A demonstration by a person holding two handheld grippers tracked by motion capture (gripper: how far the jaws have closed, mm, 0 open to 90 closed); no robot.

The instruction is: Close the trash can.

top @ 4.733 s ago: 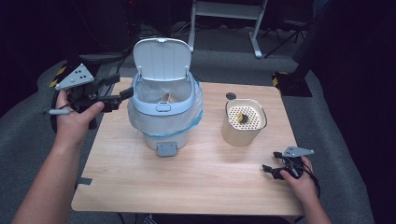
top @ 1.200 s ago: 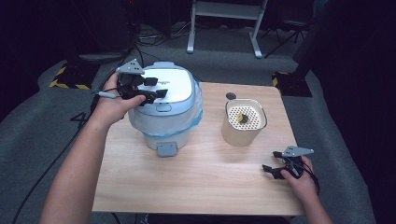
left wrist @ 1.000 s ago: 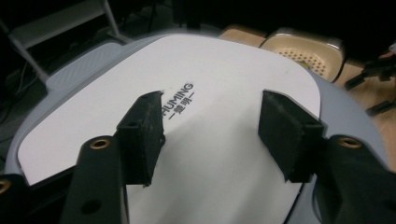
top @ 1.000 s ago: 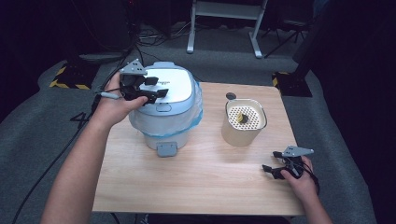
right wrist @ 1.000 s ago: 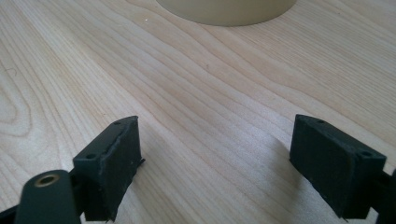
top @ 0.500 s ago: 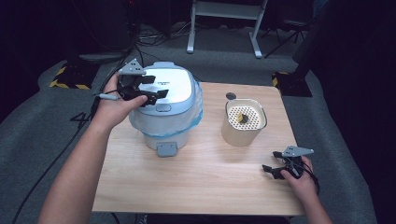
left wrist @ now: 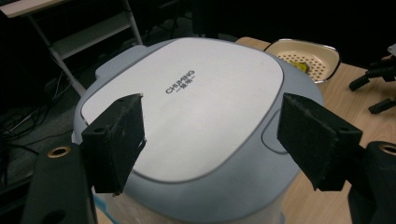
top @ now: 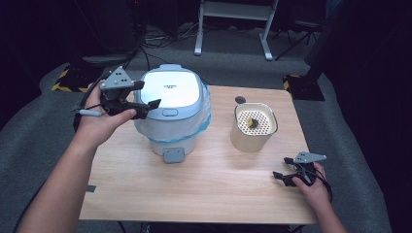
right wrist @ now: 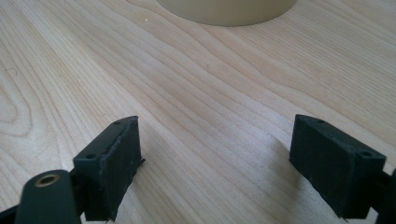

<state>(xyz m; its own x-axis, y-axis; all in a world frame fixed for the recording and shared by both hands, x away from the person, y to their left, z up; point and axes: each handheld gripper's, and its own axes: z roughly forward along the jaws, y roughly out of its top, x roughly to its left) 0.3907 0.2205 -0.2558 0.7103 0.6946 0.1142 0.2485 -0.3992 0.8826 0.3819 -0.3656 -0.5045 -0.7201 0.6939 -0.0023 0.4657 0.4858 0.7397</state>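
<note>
Wooden table [top: 204, 194] holds rice cooker [top: 171, 116], lid now shut versus open seconds ago, closing step looks done; cream strainer pot [top: 254, 127] beside it; left gripper [top: 138, 96] jaws spread, backed off lid; right gripper [top: 284, 169] spread, resting at table edge

On the wooden table [top: 194, 189] a white and pale blue rice cooker [top: 171, 109] stood with its lid down, a clear bag showing around its middle. The left gripper [top: 141, 99], held in the person's left hand [top: 99, 121], sat at the cooker's left edge with its jaws apart, one by the lid's rim. To the right stood a cream container [top: 254, 127] with a perforated insert, a small dark disc [top: 240, 100] just behind it. The right gripper [top: 284, 170] rested low near the table's front right corner, jaws spread.
</note>
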